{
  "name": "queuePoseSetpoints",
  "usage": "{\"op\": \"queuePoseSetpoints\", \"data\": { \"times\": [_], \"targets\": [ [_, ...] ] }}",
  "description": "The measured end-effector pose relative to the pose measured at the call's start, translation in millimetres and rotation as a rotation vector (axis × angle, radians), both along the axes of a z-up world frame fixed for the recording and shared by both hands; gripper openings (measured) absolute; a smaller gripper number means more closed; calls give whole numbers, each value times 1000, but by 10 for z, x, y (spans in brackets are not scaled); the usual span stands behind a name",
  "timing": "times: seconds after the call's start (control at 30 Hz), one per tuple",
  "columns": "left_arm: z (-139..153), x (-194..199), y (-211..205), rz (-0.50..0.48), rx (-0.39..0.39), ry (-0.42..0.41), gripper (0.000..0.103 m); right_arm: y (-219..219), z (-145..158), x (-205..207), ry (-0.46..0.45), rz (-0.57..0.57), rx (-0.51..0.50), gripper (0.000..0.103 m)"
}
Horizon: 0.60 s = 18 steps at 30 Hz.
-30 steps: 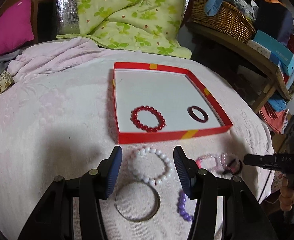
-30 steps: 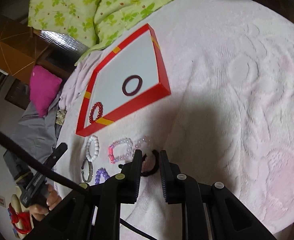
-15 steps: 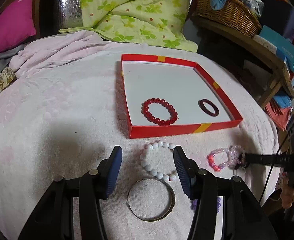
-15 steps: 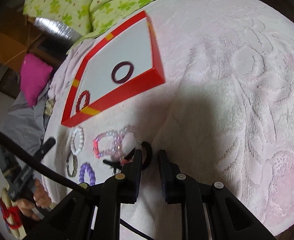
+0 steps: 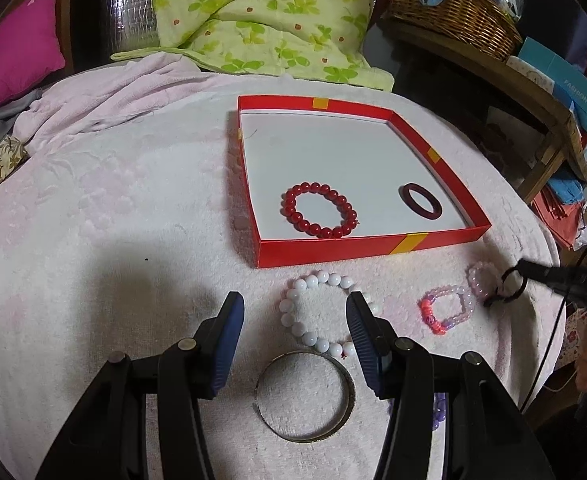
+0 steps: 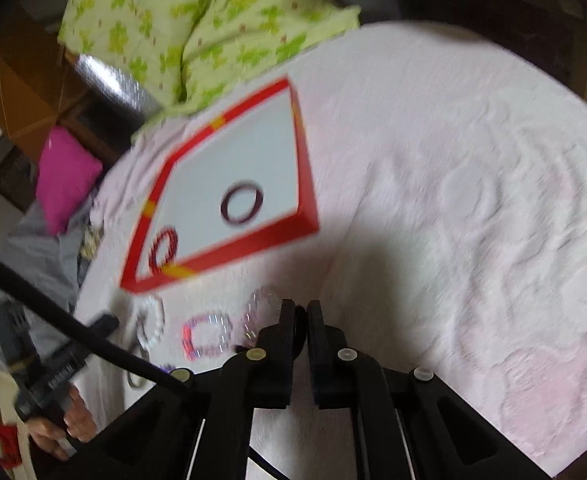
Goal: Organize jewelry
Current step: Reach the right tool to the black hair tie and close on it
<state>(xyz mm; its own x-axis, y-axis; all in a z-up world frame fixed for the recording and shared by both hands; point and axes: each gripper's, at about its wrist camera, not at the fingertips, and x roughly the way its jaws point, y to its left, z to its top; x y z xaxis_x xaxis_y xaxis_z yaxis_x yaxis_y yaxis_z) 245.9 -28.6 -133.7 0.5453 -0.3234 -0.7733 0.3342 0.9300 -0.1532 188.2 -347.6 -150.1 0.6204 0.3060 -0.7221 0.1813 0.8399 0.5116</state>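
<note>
A red tray with a white floor holds a red bead bracelet and a dark red bangle. In front of it on the pink cloth lie a white bead bracelet, a metal bangle, a pink bead bracelet and purple beads. My left gripper is open, low over the white bracelet and metal bangle. My right gripper is shut on a black hair tie beside the pink bracelet. In the blurred right wrist view, the jaws are closed; the tie is hidden.
A green quilt and a magenta pillow lie beyond the tray. A wicker basket and boxes sit on a wooden shelf at the right. The cloth's edge drops off at the right.
My right gripper has closed on the black hair tie. My left gripper has shifted left, so the bracelets now sit toward its right finger.
</note>
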Motion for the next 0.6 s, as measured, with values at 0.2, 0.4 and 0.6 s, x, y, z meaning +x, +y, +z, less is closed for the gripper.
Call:
{"op": "queuePoseSetpoints", "data": {
  "times": [0.2, 0.4, 0.6],
  "targets": [
    [-7, 5, 34, 0, 6, 6, 54, -260, 163, -79, -81, -120, 24, 7],
    [-30, 12, 130, 13, 13, 16, 54, -208, 35, 23, 33, -69, 59, 7],
    [-65, 2, 230, 11, 25, 23, 54, -171, -72, 41, 85, -45, 40, 45]
  ]
}}
